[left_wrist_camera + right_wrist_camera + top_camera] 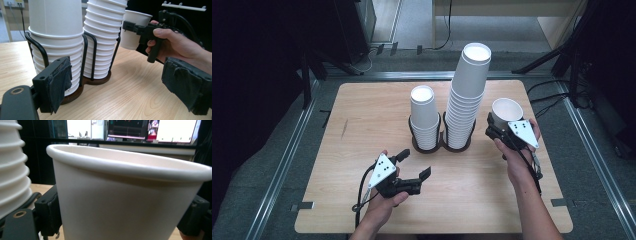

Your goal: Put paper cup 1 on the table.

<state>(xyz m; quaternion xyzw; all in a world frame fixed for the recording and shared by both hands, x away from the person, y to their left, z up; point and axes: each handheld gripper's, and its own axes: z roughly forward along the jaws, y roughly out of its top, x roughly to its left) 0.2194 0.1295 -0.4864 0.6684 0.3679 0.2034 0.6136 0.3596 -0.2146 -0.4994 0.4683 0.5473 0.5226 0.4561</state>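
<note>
Cup: paper cup (506, 111) sitting clamped in right gripper (498, 129), right of centre (seemingly off the table).
Left gripper (416, 165): resting lower centre, jaws gaping, empty.

Left gripper (416, 165) idling with jaws gaping, empty; right gripper (493, 126) clamping, forearm angling in from the bottom edge.

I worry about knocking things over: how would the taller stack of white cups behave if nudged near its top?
The taller stack likely tips easily: it rises far above its black wire holder, which grips only the bottom cups. Thin paper cups look light, so the top may sway or slide off. The right claw, holding a single cup, is close.
</note>
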